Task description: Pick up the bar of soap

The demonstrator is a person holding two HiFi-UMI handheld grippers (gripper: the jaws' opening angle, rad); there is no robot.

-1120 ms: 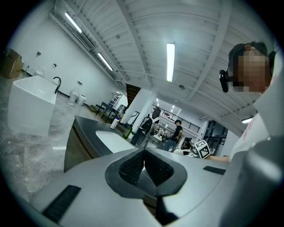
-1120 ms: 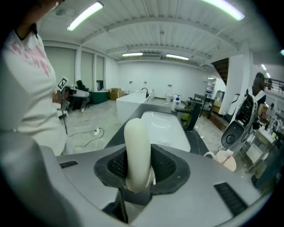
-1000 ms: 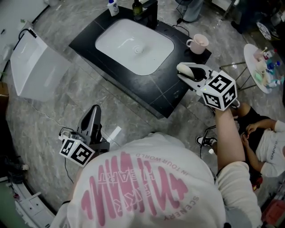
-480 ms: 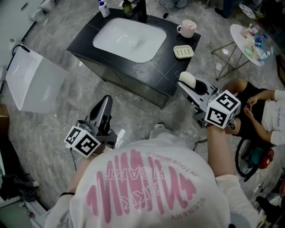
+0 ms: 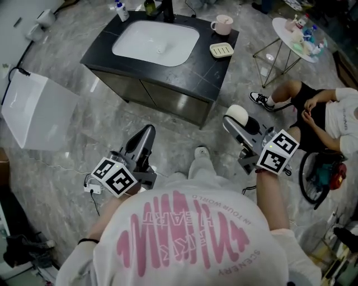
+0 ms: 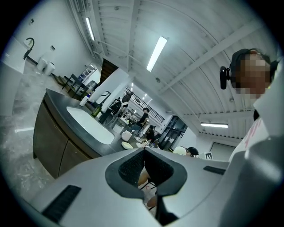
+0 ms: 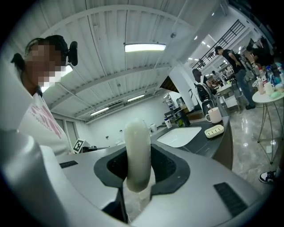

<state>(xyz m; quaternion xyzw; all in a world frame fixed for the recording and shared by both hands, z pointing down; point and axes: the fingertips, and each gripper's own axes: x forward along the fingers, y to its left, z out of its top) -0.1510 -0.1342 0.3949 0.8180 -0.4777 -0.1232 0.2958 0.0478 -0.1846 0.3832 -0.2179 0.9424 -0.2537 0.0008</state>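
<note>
The right gripper (image 5: pixel 238 119) is at the middle right of the head view, its 2 jaws clamped on the bar of soap (image 5: pixel 237 113). The pale, rounded bar stands on edge between the pads. The left gripper (image 5: pixel 145 137), lower left of centre, has its jaws pressed together with nothing in them. Both are well apart from the dark counter (image 5: pixel 206 71) at the top of the frame. On it are a white sink (image 5: pixel 156 43), a ribbed soap dish (image 5: pixel 222 50) and a pink cup (image 5: pixel 222 24). A seated person (image 5: pixel 330 114) is at the right edge.

Dark counter (image 5: pixel 205 68), white basin (image 5: pixel 155 43), pink mug (image 5: pixel 222 24), soap dish (image 5: pixel 222 50), bottles (image 5: pixel 121 11)
</note>
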